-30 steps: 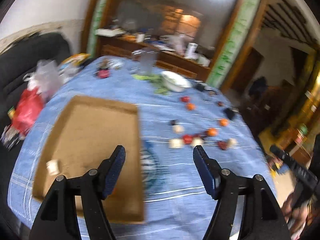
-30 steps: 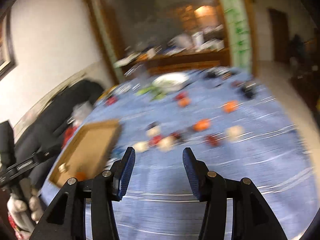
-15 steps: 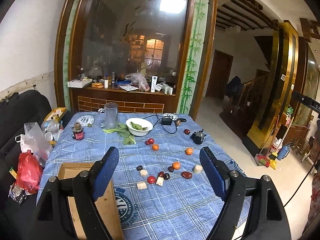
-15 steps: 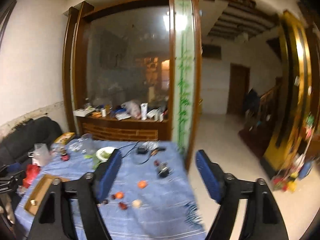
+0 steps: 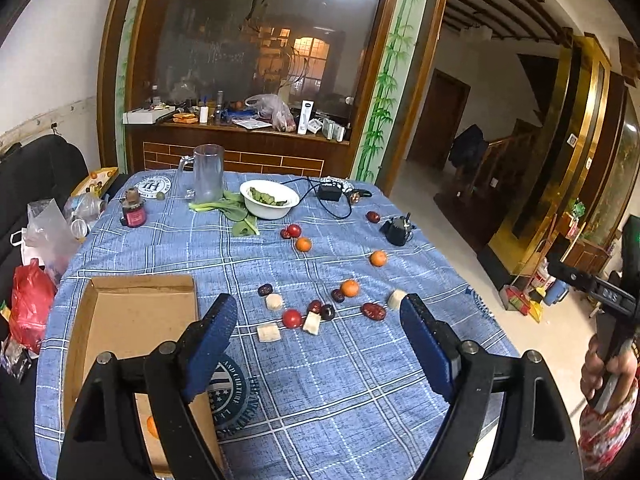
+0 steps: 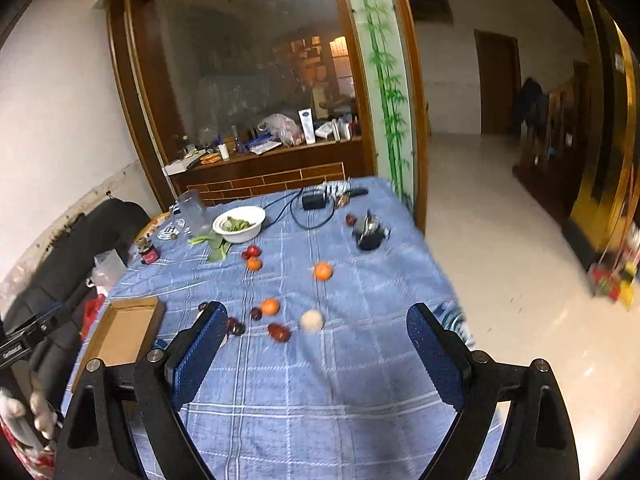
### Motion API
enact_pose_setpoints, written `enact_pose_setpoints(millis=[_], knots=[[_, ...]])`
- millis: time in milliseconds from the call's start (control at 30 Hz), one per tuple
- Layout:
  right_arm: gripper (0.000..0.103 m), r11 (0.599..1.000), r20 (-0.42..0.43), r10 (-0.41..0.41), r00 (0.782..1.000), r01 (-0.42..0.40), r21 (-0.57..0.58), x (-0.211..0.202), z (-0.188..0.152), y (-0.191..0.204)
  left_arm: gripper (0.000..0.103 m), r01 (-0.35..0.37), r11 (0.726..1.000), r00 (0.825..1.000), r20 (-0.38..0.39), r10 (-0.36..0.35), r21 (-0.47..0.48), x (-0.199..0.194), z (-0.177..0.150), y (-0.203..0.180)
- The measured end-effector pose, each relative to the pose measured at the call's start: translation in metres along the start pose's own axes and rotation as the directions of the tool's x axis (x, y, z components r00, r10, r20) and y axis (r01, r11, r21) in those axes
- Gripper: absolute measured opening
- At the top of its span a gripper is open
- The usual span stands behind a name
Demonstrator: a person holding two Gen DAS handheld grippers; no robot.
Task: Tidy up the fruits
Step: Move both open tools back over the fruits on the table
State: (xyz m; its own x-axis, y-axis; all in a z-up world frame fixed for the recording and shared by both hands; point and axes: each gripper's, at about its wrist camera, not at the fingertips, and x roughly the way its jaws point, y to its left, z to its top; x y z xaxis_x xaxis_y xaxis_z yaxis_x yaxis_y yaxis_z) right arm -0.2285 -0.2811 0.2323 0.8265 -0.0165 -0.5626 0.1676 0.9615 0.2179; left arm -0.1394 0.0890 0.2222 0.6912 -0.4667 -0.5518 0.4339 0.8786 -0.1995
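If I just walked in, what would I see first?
Little fruits, like an orange and a tomato, lie scattered in the middle of the blue checked cloth. A cardboard tray sits on the left of the table, and a white bowl of greens stands at the far end. Two blue fingers stand wide apart up close.

The tablecloth [image 5: 360, 380] is blue with a white plaid pattern. On it lie orange tangerines [image 5: 350, 287] and dark red dates [image 5: 374, 311] beside a plain brown cardboard box [image 5: 132, 320].

White walls [image 5: 60, 40], wood-framed glass partition [image 5: 260, 40] at twelve o'clock, cluttered counter [image 5: 240, 128], black sofa [image 5: 36, 168] at nine o'clock, pale tiled floor [image 6: 500, 220]
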Motion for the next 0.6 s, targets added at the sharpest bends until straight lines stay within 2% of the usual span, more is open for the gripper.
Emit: enact_pose_setpoints(millis=[67, 167, 267, 300, 367, 400, 433, 467, 533, 600], knots=[[0.094, 0.999, 0.021, 0.015, 1.000, -0.016, 0.028, -0.004, -0.009, -0.002, 0.083, -0.025, 1.000, 1.000, 0.017, 0.025, 0.018, 0.003, -0.001, -0.003], [0.094, 0.994, 0.044, 0.052, 0.998, -0.056, 0.091, -0.003, -0.010, -0.004, 0.083, -0.108, 0.991, 0.992, 0.068, 0.102, 0.082, 0.008, 0.002, -0.019], [0.094, 1.000, -0.085, 0.014, 0.996, -0.015, -0.014, 0.024, -0.008, 0.021, 0.083, -0.183, 0.965, 0.979, 0.130, 0.160, 0.188, 0.012, -0.005, -0.047], [0.094, 0.999, -0.085, 0.013, 0.996, -0.016, -0.030, 0.025, -0.007, 0.026, 0.083, -0.231, 0.945, 0.967, 0.161, 0.197, 0.232, 0.013, -0.008, -0.058], [0.094, 0.999, -0.035, 0.033, 0.999, -0.034, -0.013, 0.017, -0.002, 0.026, 0.083, -0.281, 0.925, 0.952, 0.197, 0.235, 0.255, 0.013, -0.008, -0.064], [0.094, 0.999, -0.003, 0.032, 0.999, -0.032, -0.005, 0.011, 0.001, 0.025, 0.083, -0.291, 0.929, 0.948, 0.204, 0.246, 0.230, 0.012, -0.007, -0.062], [0.094, 1.000, 0.005, 0.022, 1.000, -0.022, -0.017, 0.011, 0.001, 0.028, 0.083, -0.276, 0.937, 0.952, 0.197, 0.235, 0.214, 0.012, -0.007, -0.061], [0.094, 0.999, -0.019, 0.015, 1.000, -0.016, -0.038, 0.018, 0.000, 0.033, 0.083, -0.235, 0.946, 0.965, 0.173, 0.199, 0.222, 0.014, -0.006, -0.063], [0.094, 0.998, -0.071, 0.014, 0.997, -0.019, -0.067, 0.026, -0.001, 0.041, 0.083, -0.204, 0.941, 0.975, 0.141, 0.171, 0.271, 0.018, -0.006, -0.070], [0.094, 0.998, -0.039, 0.041, 0.998, -0.042, -0.035, 0.021, -0.002, 0.038, 0.083, -0.197, 0.941, 0.977, 0.140, 0.163, 0.274, 0.016, -0.005, -0.068]])
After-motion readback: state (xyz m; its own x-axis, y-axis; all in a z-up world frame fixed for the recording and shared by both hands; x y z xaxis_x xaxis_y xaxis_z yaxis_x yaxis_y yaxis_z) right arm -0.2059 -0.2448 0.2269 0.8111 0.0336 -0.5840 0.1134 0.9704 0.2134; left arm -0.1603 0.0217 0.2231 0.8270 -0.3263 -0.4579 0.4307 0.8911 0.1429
